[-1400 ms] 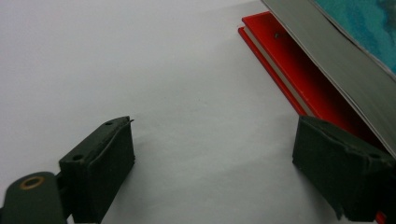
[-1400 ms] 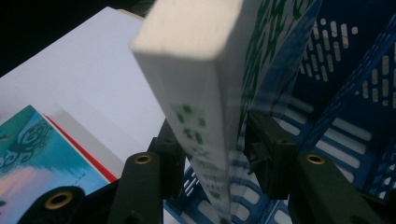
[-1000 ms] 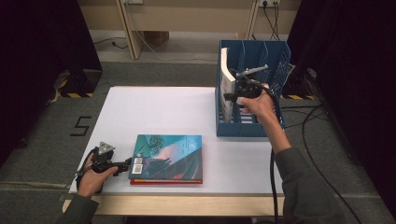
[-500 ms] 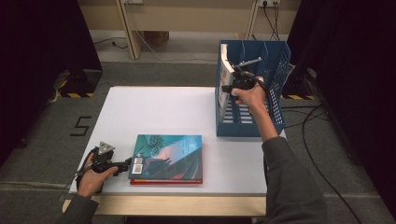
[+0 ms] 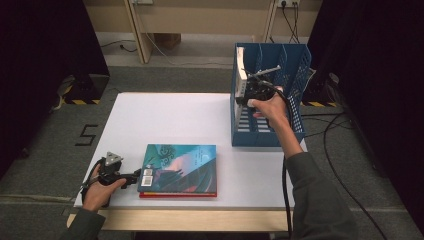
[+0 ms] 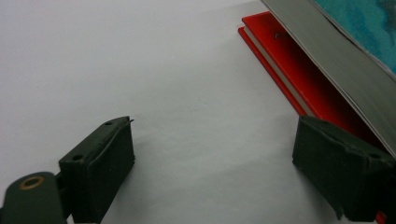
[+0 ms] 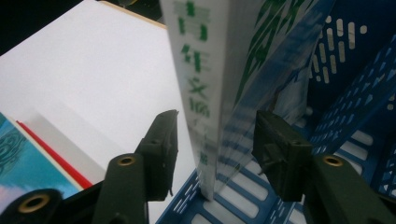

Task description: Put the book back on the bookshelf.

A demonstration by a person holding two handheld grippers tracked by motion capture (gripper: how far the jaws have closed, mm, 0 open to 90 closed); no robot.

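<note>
Inside the blue file rack [image 5: 295, 75] the white book [image 7: 201, 70] stands filed, my right fingers [image 7: 219, 154] just opening off it; left fingers [image 6: 210, 172] wide beside the teal book [image 5: 182, 167], unfiled on the tabletop [image 5: 175, 120]

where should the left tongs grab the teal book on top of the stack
Grip the teal book by its overhanging left edge, coming in level from the left. That edge lifts off the red book beneath, leaving a gap for one jaw. The left tongs already stand open there.

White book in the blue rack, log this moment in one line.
white book upright in blue rack | right gripper jaws opening, straddling it | left gripper open
</note>
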